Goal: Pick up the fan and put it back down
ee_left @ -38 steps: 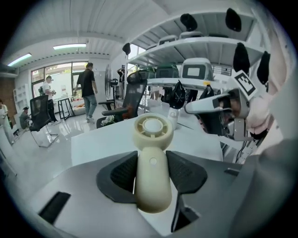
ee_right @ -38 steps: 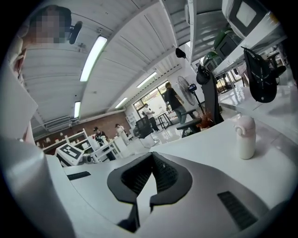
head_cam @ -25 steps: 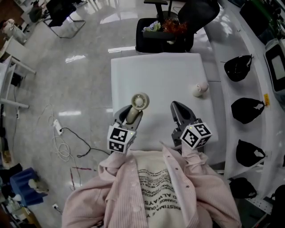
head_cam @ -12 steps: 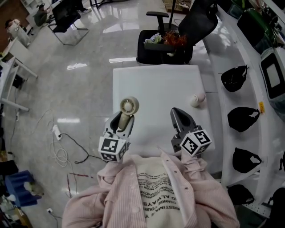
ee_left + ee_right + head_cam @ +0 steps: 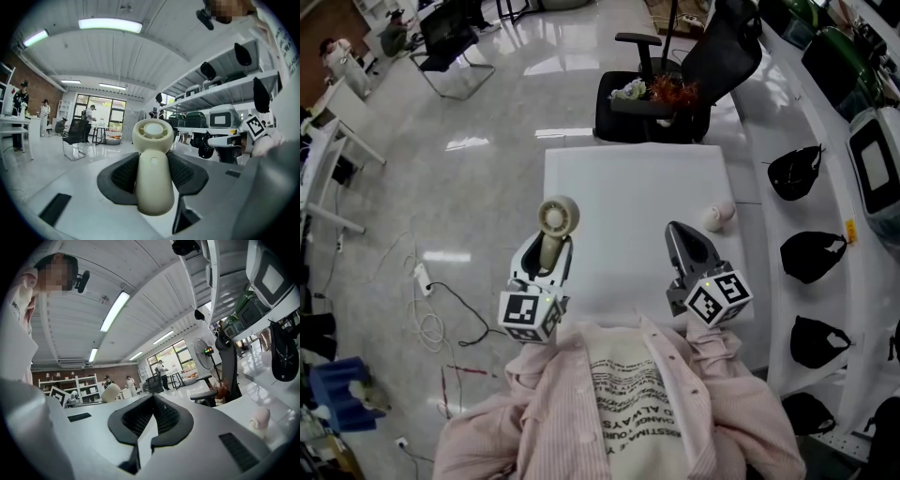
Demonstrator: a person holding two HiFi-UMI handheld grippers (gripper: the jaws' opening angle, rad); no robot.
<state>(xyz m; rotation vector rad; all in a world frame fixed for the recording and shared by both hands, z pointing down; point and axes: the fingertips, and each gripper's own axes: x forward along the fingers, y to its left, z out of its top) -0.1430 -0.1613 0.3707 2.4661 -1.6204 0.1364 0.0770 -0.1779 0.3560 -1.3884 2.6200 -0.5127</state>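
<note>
**Clerk:** Item and location?

**Keeper:** One cream plastic handheld fan (image 5: 557, 217), round head on a smooth stubby handle. It sits left of centre in the head view, at the left edge of the white table (image 5: 637, 178) and apparently lifted clear of it.

**Clerk:** Holders?

**Keeper:** The left gripper (image 5: 547, 247) has its pads pinching the handle from both sides, with the head protruding beyond them. The right gripper (image 5: 686, 242) has its jaws pressed together with nothing between them.

**Clerk:** Handling notes?

**Keeper:** Judged light and rigid, and the glossy shell is likely slippery. Grip mid-handle, never the vented head, and set it down gently.
</note>
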